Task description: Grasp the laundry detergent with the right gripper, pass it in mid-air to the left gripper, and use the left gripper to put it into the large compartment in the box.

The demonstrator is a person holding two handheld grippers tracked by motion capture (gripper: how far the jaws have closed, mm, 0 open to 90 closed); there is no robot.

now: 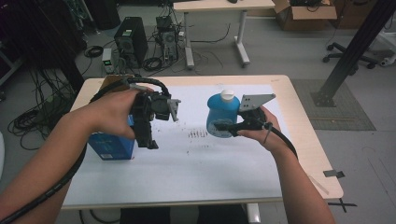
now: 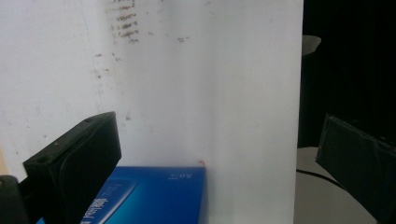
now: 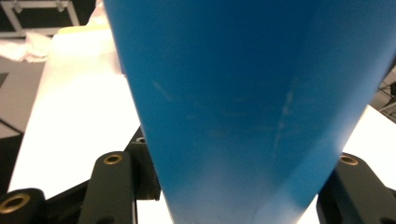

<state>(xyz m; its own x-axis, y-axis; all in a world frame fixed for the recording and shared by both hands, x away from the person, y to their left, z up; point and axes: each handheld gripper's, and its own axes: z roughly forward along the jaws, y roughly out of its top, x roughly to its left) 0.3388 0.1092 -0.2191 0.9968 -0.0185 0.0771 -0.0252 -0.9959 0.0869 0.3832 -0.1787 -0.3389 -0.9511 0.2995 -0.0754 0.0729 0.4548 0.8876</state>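
- Bottle (image 1: 222,115): blue plastic with a white cap (image 1: 227,95), it sits upright over the middle-right of the white sheet (image 1: 196,163) that covers the table (image 1: 306,140). We cannot tell from the high view whether its base touches the sheet or is raised just off it.
- Right gripper (image 1: 227,126): we see its black jaws closed on the bottle's lower body, one on each side. In the right gripper view the blue wall (image 3: 247,107) fills the space between the two jaws, whose brass-ringed joints show at the bottom corners. The grey three-cornered plate (image 1: 254,101) stands just beside the bottle's cap.
- Right hand (image 1: 264,130): it wraps the gripper's handle from the right, with the cable (image 1: 285,140) running back along the forearm.
- Left gripper (image 1: 150,135): we find it held well apart from the bottle, above the left part of the sheet and pointing down. In the left gripper view its jaws stand wide open with only white sheet between them; they grip nothing.
- Left hand (image 1: 114,114): it holds the left gripper from the left side, and a thick black cable (image 1: 60,182) loops over and under the forearm.
- Blue box (image 1: 111,147): it stands near the table's left edge, just beneath the left gripper; in the left gripper view its top (image 2: 159,196) lies beside the left-hand jaw.
- Dark marks (image 1: 197,134): we note a patch of small smudges on the sheet between box and bottle.
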